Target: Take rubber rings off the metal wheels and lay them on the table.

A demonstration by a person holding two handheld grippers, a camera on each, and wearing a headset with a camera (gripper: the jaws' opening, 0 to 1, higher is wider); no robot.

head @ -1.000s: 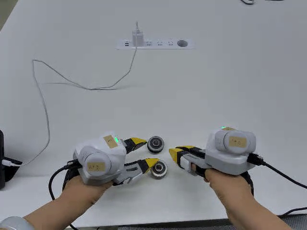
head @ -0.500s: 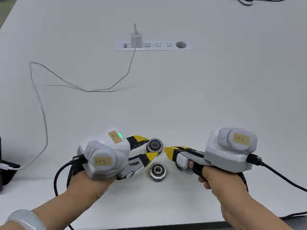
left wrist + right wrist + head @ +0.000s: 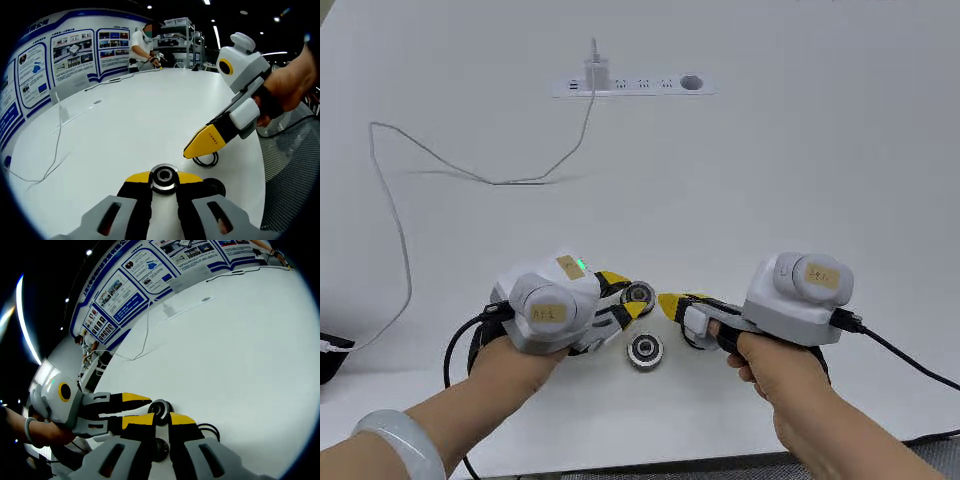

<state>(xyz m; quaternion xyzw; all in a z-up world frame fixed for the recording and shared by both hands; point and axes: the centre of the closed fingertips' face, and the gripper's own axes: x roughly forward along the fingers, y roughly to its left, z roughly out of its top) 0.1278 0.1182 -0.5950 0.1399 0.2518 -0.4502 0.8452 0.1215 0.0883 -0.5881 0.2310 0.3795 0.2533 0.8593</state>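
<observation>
Head view: my left gripper [image 3: 624, 295] clamped on metal wheel [image 3: 639, 293], near front edge of table [image 3: 770, 180]. Second wheel [image 3: 645, 350] lies free just beside, nearer me. Right gripper [image 3: 669, 304] jaws together, tip close to clamped wheel. Left gripper view: loose rubber ring [image 3: 206, 160] on table under right gripper's tip.

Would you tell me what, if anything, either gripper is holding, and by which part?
The left gripper clamps a metal wheel by its outer rim; the right gripper holds nothing.
</observation>
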